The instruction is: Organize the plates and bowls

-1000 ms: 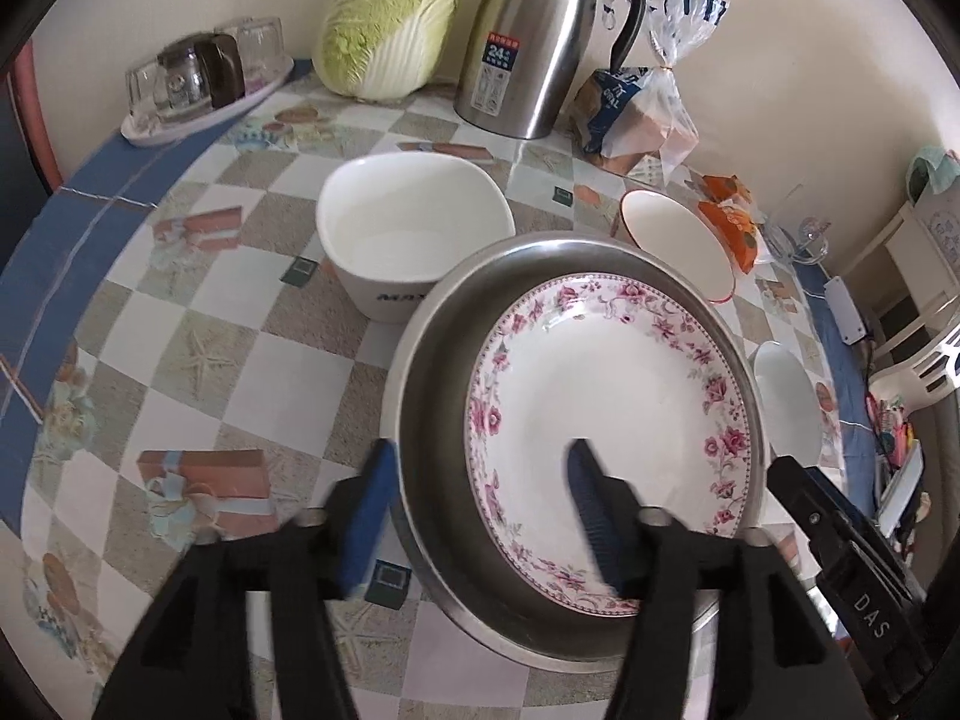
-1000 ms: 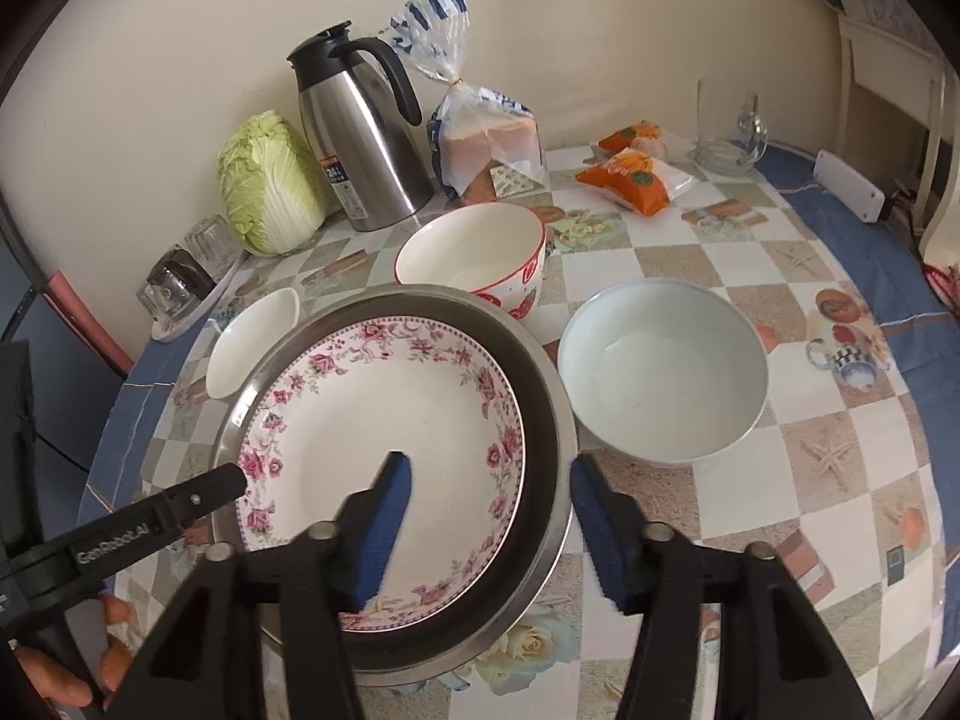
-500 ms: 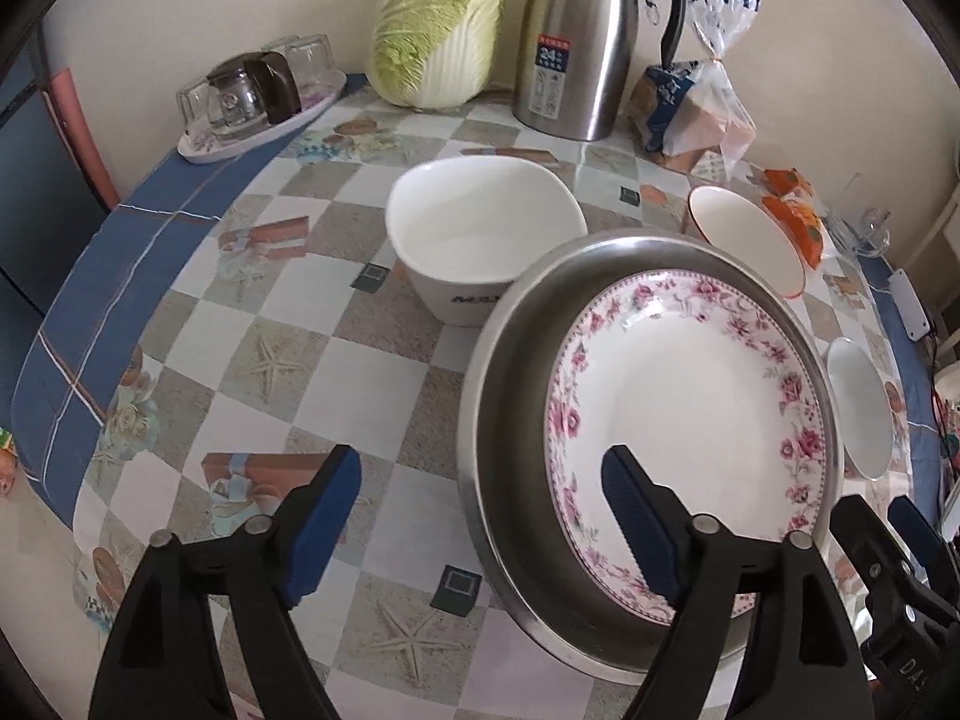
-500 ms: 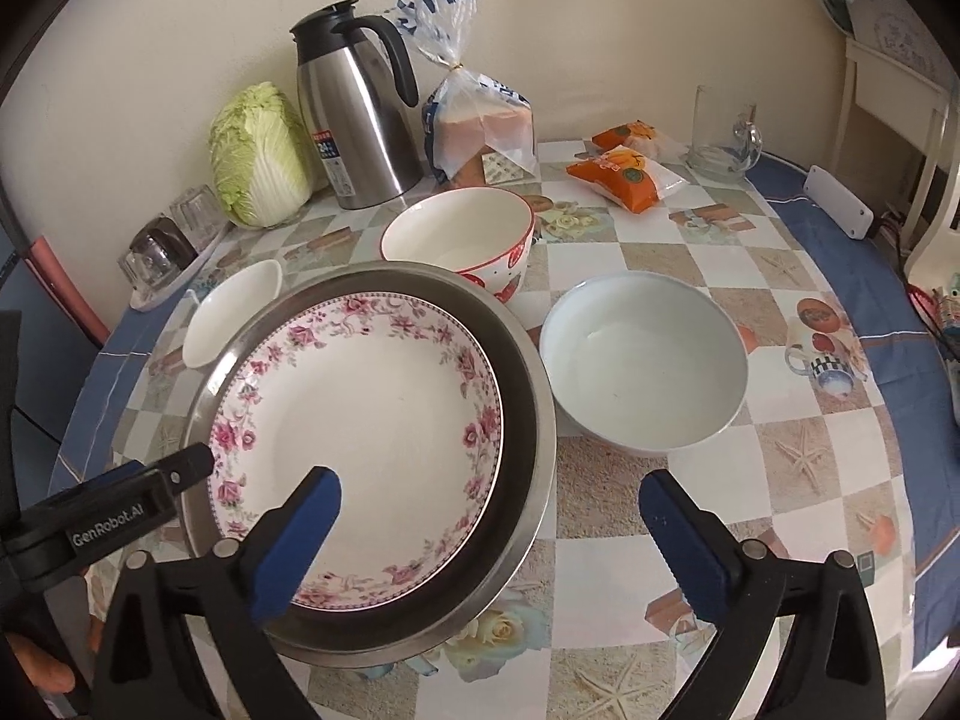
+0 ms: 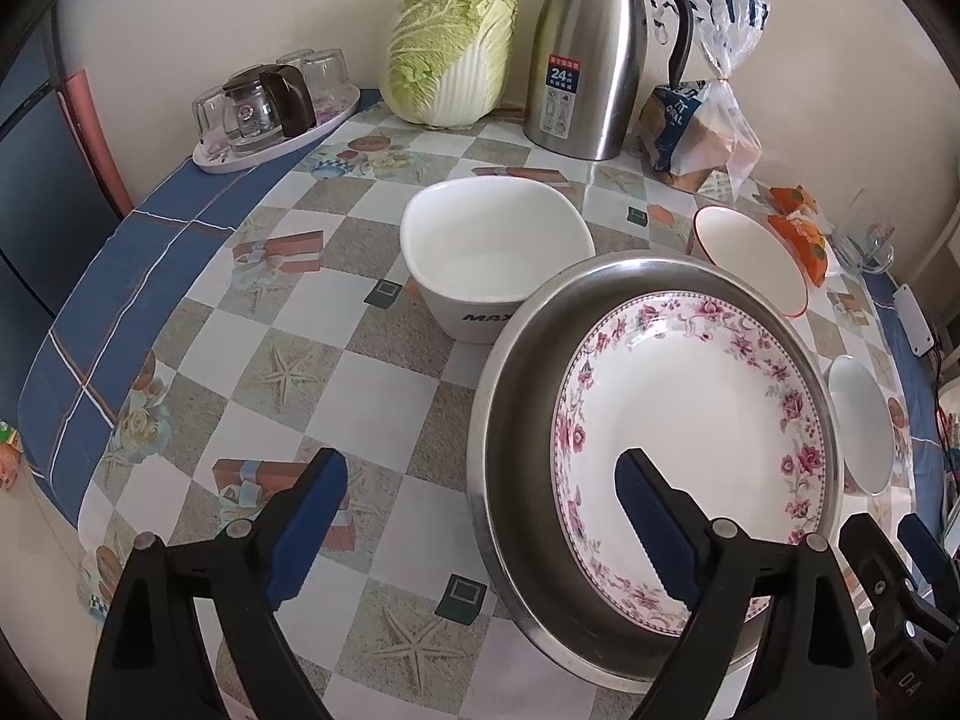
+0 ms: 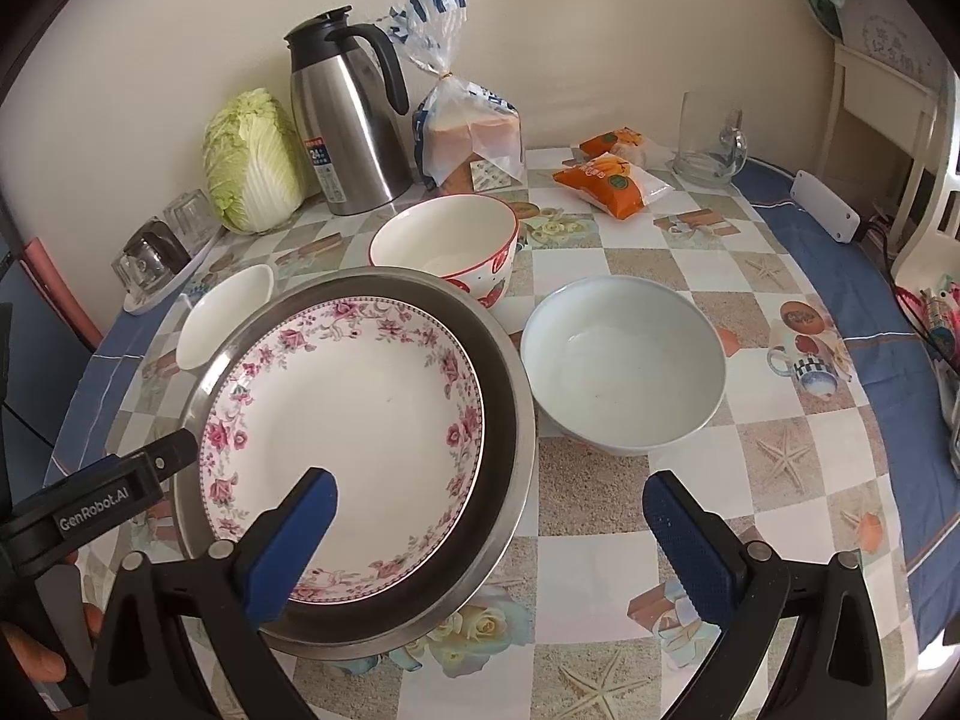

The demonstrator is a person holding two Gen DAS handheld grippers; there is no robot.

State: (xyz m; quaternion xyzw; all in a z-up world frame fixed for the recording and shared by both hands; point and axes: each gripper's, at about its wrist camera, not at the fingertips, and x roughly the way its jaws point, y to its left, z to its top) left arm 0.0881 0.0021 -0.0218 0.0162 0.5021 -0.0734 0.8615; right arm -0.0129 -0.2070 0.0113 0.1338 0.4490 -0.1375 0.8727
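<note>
Your left gripper [image 5: 480, 516] has its jaws opening, straddling the near rim of the steel basin [image 5: 510, 420] with nothing pinched between the pads, and your right gripper [image 6: 489, 531] stands spread wide over the basin's other side, also gripping nothing. The floral plate [image 6: 342, 420] lies inside the basin, off-centre, so the two already sit nested on the table [image 6: 600, 480]. The nearest risk is your own fingers: one blue pad of each gripper hangs over the plate or the basin rim, and a careless lift or sideways sweep could catch that rim, tip the basin and send the plate sliding. If you close on the rim next, expect thin steel to be slippery and the loose plate to shift the load. Moving outward, the basin is crowded: the square white bowl [image 5: 498, 252] sits just behind it, the red-rimmed bowl [image 6: 444, 246] almost touches its far edge, and the pale blue bowl [image 6: 624, 360] sits just beside it on the right, so any push of the basin will knock china together. Your two grippers are also close enough to clash over it. Open room lies on the checked cloth to the left in the left wrist view, and at the near right corner; the table's edge is close below your grippers.
</note>
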